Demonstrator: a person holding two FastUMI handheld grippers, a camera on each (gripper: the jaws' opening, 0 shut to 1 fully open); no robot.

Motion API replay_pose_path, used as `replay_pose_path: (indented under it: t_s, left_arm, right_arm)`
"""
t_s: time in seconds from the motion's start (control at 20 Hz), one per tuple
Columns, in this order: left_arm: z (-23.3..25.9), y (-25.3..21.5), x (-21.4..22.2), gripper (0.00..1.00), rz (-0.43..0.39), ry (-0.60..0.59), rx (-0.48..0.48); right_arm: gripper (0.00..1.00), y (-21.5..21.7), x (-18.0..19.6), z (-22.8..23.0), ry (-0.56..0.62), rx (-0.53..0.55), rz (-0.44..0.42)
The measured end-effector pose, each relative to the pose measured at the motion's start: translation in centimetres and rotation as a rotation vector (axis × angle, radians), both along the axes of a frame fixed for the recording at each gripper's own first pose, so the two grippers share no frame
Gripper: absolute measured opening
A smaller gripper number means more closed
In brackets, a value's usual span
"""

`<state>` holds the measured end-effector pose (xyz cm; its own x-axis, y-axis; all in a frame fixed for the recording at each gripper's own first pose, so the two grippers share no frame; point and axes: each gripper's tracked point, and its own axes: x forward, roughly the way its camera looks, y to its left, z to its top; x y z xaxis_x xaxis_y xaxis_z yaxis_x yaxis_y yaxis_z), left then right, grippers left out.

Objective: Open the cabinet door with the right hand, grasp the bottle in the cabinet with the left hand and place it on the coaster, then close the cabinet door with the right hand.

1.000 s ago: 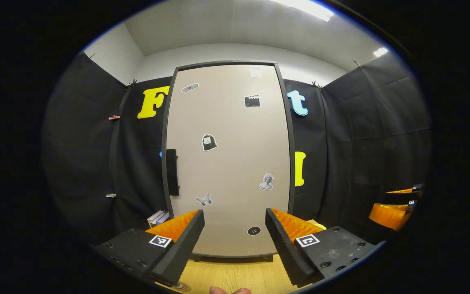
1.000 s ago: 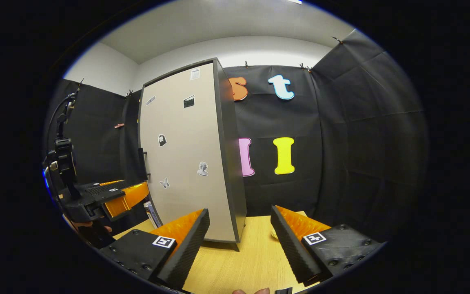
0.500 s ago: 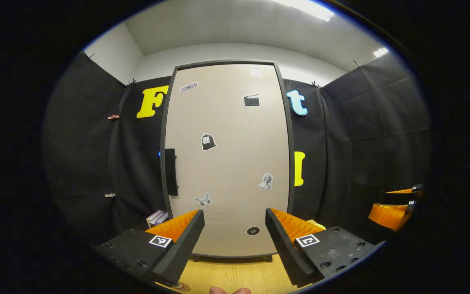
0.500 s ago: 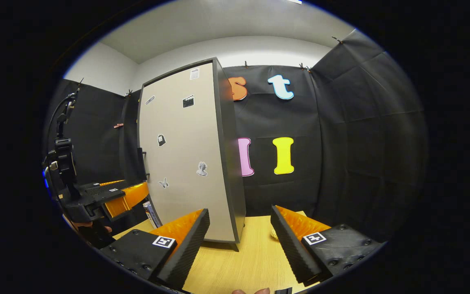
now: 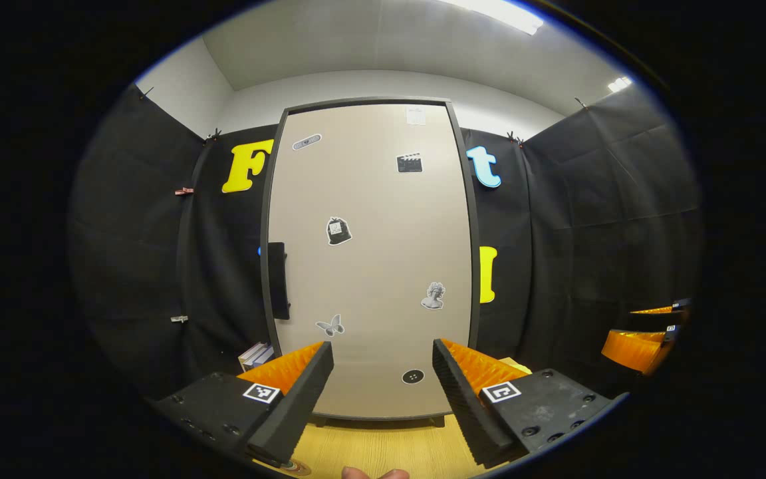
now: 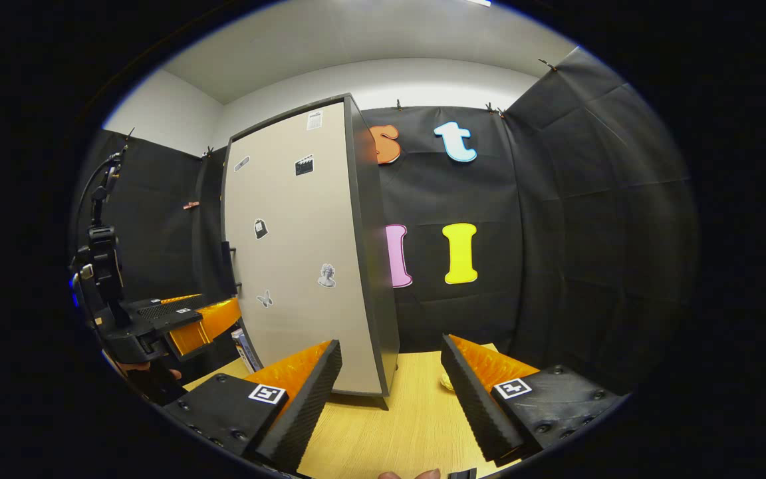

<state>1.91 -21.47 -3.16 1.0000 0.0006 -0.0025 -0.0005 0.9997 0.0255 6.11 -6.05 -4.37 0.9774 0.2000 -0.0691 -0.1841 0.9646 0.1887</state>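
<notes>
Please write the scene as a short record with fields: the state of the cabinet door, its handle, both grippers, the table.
cabinet door: shut, beige, with several small stickers on it
handle: dark, vertical, at the door's left edge as the left gripper view shows it
left gripper: open, empty, facing the door straight on
right gripper: open, empty, pointing past the cabinet's right side, apart from the handle
table: light wood, the cabinet stands on it
bottle: hidden, door not yet opened
books: beside the cabinet, at its lower left
</notes>
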Motion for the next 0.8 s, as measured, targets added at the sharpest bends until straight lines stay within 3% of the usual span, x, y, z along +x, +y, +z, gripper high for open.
replay_pose_path:
  t_s: [0.8]
  left_arm:
    - [-0.17,-0.08,0.16,0.95,0.000,0.002,-0.001]
  right_arm:
    - [0.98,0.05,0.11,-0.21,0.002,0.000,-0.001]
